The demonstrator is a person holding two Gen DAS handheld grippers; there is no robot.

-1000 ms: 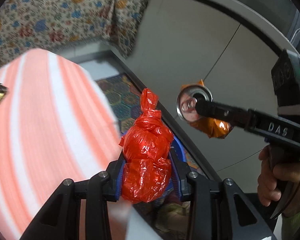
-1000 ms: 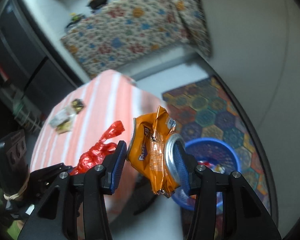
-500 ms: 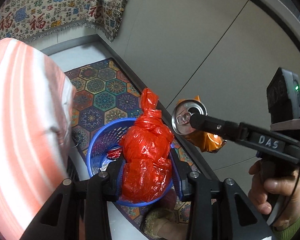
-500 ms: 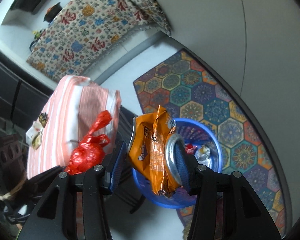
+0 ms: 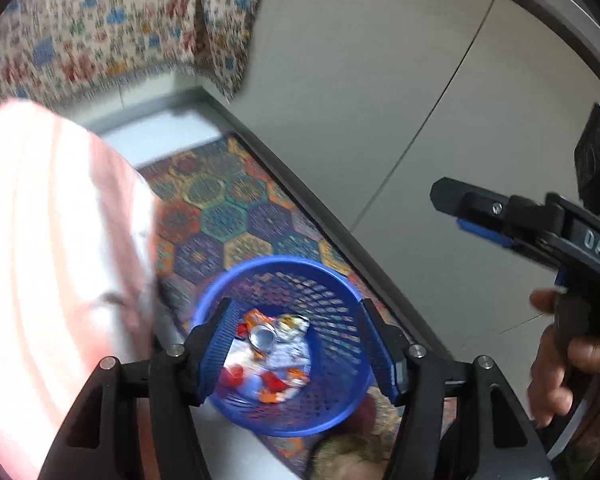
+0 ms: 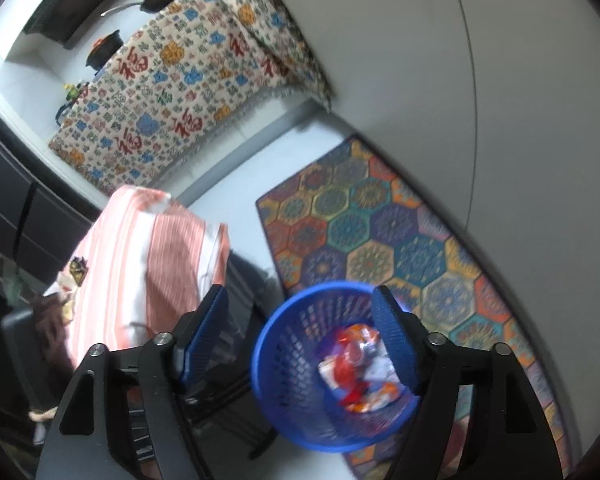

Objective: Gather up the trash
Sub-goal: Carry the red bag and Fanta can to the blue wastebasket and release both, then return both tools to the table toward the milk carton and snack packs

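Note:
A blue mesh basket (image 5: 336, 392) (image 6: 276, 380) stands on the floor below both grippers. Inside it lie a silver can (image 5: 262, 337), an orange wrapper (image 6: 380, 396) and red and white scraps (image 5: 236, 376). My left gripper (image 5: 296, 344) hangs above the basket, jaws opening, nothing between them. My right gripper (image 6: 300, 336) also hangs over the basket, jaws opening and empty; it shows from the side in the left wrist view (image 5: 452, 208), with a hand (image 5: 556, 376) on its handle.
A table with an orange-and-white striped cloth (image 5: 52, 260) (image 6: 148, 264) stands left of the basket, small wrappers (image 6: 76, 268) on it. A hexagon-patterned rug (image 6: 380, 240) lies under the basket by a grey wall (image 5: 380, 80). A floral-covered counter (image 6: 172, 92) is beyond.
Both grippers moved over the basket and opened. The red bag left the left jaws, and the can with the orange wrapper left the right jaws; trash now lies in the basket.

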